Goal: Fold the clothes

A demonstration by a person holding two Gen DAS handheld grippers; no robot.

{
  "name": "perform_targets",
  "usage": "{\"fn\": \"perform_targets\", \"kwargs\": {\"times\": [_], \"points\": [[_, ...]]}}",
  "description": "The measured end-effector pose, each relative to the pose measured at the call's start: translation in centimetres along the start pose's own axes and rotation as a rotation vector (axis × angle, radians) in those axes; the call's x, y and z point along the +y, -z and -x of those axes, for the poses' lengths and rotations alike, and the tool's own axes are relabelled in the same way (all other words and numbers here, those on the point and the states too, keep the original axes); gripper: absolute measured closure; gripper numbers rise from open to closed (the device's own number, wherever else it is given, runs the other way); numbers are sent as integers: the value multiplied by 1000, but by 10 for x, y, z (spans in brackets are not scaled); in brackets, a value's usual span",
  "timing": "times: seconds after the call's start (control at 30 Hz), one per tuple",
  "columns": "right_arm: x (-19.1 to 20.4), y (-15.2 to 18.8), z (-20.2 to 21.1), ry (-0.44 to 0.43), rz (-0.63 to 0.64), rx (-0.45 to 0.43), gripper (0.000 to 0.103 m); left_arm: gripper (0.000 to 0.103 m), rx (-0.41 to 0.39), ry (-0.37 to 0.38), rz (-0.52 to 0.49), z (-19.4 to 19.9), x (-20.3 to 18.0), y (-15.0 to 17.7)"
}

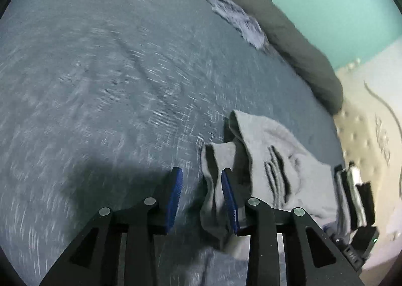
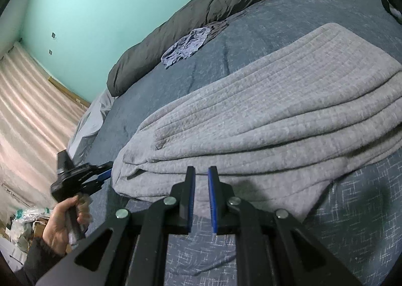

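At nine o'clock in the right wrist view, striped beige flooring [image 2: 27, 115] runs beneath a mint-green wall [image 2: 100, 2]. At eight o'clock a person's hand [image 2: 61, 223] grips the handle of the left gripper [image 2: 106, 173], whose blue-tipped fingers reach to the near left corner of the folded grey garment [image 2: 251, 120]. The left wrist view shows those fingers spread, a bunched fold of the grey cloth [image 1: 216, 185] lying against the right pad [image 1: 228, 200] while the left pad [image 1: 174, 198] stands clear over the blue bedspread [image 1: 100, 72]; the view is blurred. The garment lies in flat layers across the bedspread from the centre out to three o'clock. At six o'clock the right gripper [image 2: 201, 173] hovers at the garment's near edge, its blue pads [image 2: 212, 198] nearly together with only a narrow slit between them and nothing pinched. Towards twelve o'clock a crumpled pale-blue cloth [image 2: 186, 46] rests beside a dark grey duvet [image 2: 201, 7] rolled along the wall.
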State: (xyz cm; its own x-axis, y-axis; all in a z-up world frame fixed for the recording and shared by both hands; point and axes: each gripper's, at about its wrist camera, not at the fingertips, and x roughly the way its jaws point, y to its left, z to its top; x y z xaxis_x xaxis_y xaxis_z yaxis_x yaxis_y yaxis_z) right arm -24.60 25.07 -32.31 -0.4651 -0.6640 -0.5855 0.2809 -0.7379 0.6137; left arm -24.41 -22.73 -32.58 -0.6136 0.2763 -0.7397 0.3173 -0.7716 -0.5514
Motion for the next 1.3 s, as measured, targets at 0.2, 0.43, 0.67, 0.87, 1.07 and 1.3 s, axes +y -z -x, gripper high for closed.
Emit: {"fn": "perform_targets", "kwargs": {"times": [0.2, 0.43, 0.67, 0.87, 1.07, 1.3], "points": [[-1, -2, 0, -1, 1, -5, 92, 69, 23, 31, -23, -22, -2, -11], [-3, -1, -3, -1, -1, 3, 92, 101, 16, 43, -52, -26, -15, -24], [-4, 1, -1, -4, -4, -1, 92, 101, -50, 26, -71, -19, -36, -47], [-5, 4, 1, -5, -8, -5, 92, 101, 13, 3, 28, -54, -22, -56], [-6, 3, 3, -7, -18, -7, 92, 98, 23, 9, 40, -44, -20, -60], [-5, 1, 3, -13, -28, -12, 92, 66, 39, 60, 25, -26, -40, -66]]}}
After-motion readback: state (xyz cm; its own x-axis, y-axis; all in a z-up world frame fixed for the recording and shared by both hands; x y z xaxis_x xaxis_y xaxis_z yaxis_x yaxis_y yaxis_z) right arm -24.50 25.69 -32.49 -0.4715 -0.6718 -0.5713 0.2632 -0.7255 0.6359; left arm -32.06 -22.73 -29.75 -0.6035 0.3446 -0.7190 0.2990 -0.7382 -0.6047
